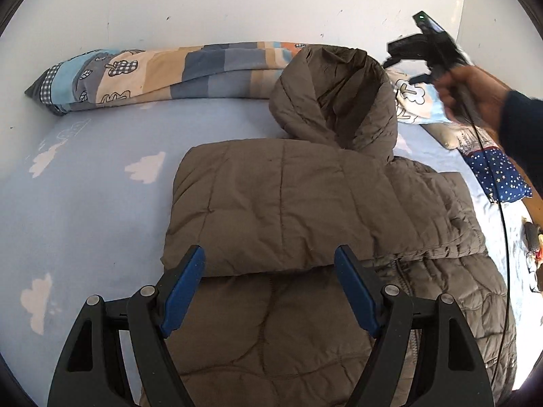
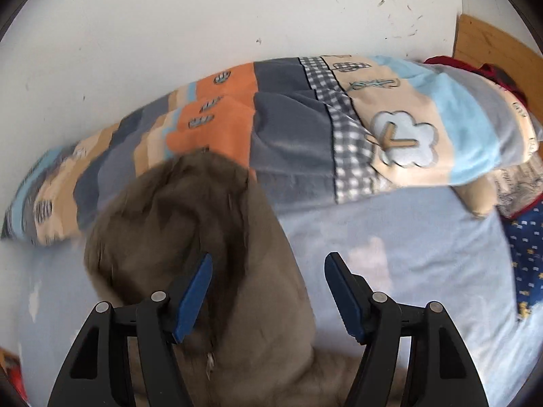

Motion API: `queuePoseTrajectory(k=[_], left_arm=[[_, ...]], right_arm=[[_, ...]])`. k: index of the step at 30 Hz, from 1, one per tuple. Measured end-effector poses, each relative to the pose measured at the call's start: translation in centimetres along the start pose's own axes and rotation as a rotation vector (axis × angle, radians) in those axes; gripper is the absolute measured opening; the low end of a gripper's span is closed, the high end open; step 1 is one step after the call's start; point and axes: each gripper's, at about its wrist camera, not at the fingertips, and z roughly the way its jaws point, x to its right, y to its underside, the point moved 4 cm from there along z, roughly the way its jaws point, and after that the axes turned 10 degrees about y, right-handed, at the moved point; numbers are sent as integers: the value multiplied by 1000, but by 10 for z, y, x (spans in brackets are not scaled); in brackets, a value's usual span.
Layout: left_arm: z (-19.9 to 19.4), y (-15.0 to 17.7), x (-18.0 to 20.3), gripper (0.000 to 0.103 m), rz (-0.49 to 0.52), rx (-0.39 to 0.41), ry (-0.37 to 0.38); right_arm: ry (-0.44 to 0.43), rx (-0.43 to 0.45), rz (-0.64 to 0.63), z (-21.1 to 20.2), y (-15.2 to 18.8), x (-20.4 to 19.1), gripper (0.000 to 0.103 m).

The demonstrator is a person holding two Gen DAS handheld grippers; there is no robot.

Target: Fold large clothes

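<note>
Blue-padded left gripper (image 1: pixel 269 291) hangs wide apart, empty, over the folded brown padded jacket (image 1: pixel 288 203) on the cloud-print bed sheet (image 1: pixel 101 196). At two o'clock the right gripper (image 1: pixel 402 64) – blurred – also gapes, holding nothing; its own view smears the hood (image 2: pixel 176 224) – jacket's lower edge cut off.

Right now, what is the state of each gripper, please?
Left gripper: open, holding nothing, over the jacket.
Right gripper: open, holding nothing, above the hood.
</note>
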Motion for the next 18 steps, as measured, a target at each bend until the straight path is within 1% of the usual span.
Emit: queuePoseTrajectory(k=[2, 3, 4, 5, 6, 10, 13, 15, 17, 18], left_arm=[[1, 0, -2, 78, -2, 1, 1], [2, 0, -3, 78, -8, 0, 5], [2, 0, -3, 78, -13, -2, 8], [3, 0, -4, 78, -21, -5, 15], [5, 1, -6, 78, -33, -9, 23], [6, -1, -10, 78, -65, -14, 23], [-2, -3, -4, 78, -65, 4, 38], [-12, -5, 2, 78, -62, 24, 59], [-19, -7, 5, 78, -68, 33, 84], [-23, -8, 6, 78, -77, 41, 91]], right_arm=[[9, -5, -6, 15, -10, -9, 72], [13, -9, -19, 24, -14, -15, 51], [21, -19, -36, 31, -15, -20, 12], [34, -37, -55, 36, -12, -24, 8], [51, -28, -68, 34, -10, -26, 8], [43, 39, -95, 3, -2, -28, 8], [19, 95, -119, -40, 12, -25, 7], [-12, 133, -141, -78, 29, -20, 7], [-19, 160, -172, -106, 45, -13, 7], [-42, 182, -191, -128, 58, -7, 7]])
